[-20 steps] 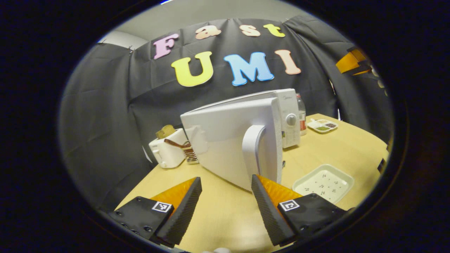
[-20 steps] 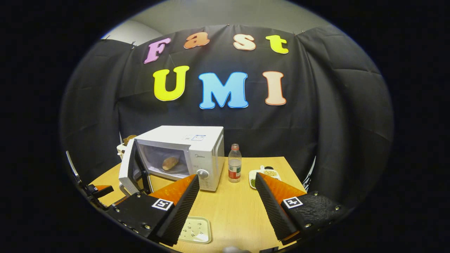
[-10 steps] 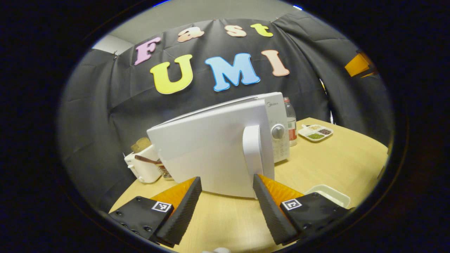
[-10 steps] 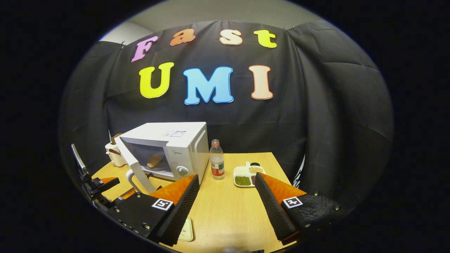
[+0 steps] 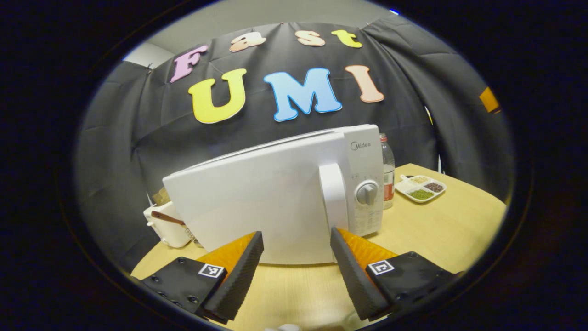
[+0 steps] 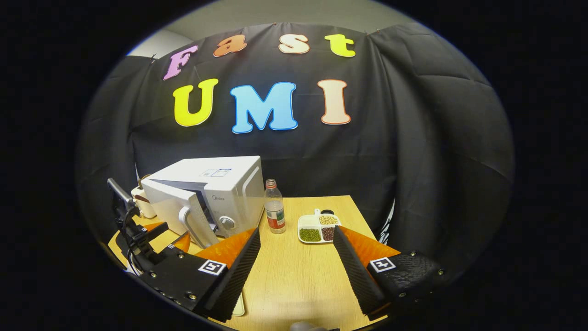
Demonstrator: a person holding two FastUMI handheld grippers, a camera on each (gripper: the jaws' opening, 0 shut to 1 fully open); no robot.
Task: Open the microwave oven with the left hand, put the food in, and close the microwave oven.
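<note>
Microwave (image 5: 275, 202) stands toward the back left of the surface (image 5: 441, 225), its door (image 5: 257, 207) nearly closed, a narrow gap still visible in the right gripper view. Door handle (image 5: 334, 197) sits just ahead of the left gripper (image 5: 296, 257), whose jaws are wide apart and hold nothing. Right gripper (image 6: 296, 255) hovers over the front edge, jaws wide, empty. Bottle (image 6: 274, 213) and divided dish (image 6: 318, 228) stand right of the microwave.
</note>
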